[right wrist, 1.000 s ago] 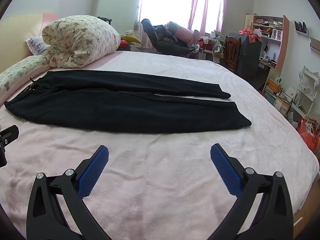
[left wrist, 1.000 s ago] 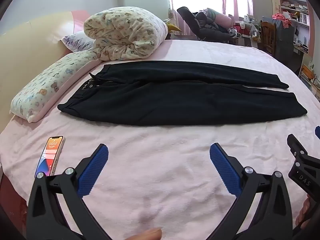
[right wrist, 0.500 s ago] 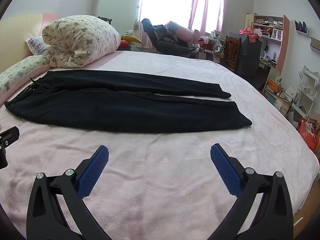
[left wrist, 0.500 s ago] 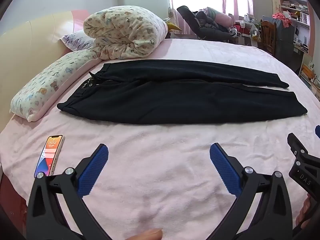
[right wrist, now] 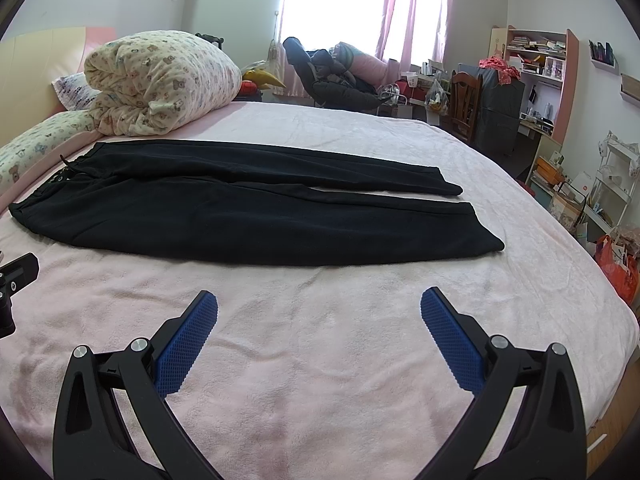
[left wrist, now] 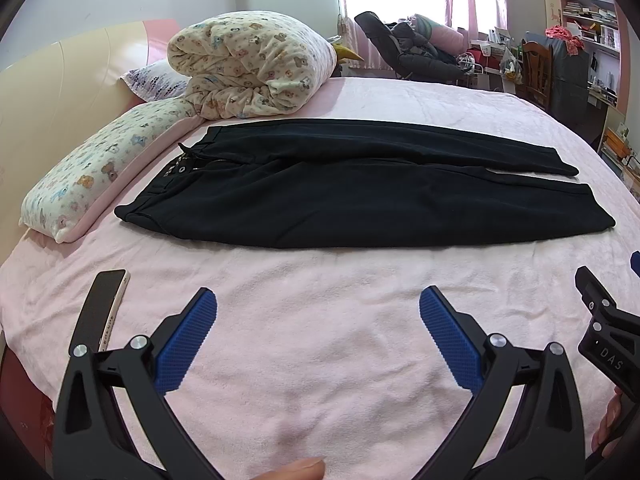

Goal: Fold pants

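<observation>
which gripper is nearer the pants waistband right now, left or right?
Left. The left gripper hangs open over the bedspread short of the pants, toward the waistband end. The right gripper, also open, sits toward the cuffs.

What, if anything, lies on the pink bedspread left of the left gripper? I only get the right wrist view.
Observer: A slim smartphone in a pale case, screen dark, lies on the pink bedspread just left of the left gripper.
Operator: Is that gripper open?
Observer: Yes, its jaws are wide apart and empty, short of the black pants.
Operator: Anything else close to it?
Observer: A fingertip shows at the bottom edge of the left wrist view.
</observation>
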`<action>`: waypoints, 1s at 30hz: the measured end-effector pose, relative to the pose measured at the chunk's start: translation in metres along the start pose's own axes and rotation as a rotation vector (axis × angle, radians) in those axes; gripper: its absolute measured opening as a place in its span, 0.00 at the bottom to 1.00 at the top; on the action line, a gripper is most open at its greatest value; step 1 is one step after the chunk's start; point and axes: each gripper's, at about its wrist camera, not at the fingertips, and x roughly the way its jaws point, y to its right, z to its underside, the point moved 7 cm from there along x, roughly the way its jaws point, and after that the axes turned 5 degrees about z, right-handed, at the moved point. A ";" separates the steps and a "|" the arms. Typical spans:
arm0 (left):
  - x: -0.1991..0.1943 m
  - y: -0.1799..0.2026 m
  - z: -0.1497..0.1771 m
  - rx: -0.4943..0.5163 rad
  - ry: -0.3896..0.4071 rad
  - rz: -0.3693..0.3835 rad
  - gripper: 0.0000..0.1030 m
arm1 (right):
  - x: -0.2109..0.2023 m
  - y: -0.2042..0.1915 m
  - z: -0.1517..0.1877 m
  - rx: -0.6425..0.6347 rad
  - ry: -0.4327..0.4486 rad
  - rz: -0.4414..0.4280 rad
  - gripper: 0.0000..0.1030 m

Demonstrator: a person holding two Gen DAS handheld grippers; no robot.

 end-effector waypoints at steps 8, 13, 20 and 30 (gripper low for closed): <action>0.000 0.000 0.000 0.000 -0.001 0.000 0.98 | 0.000 0.000 0.000 0.001 0.000 0.000 0.99; 0.000 0.000 0.000 -0.001 0.000 -0.001 0.98 | 0.000 -0.001 0.000 0.000 -0.001 -0.001 0.99; 0.000 0.000 0.000 -0.001 0.000 0.001 0.98 | 0.000 -0.001 0.000 0.002 -0.001 -0.001 0.99; 0.004 -0.005 0.007 -0.002 -0.001 0.001 0.98 | 0.000 -0.003 0.000 0.001 -0.001 -0.001 0.99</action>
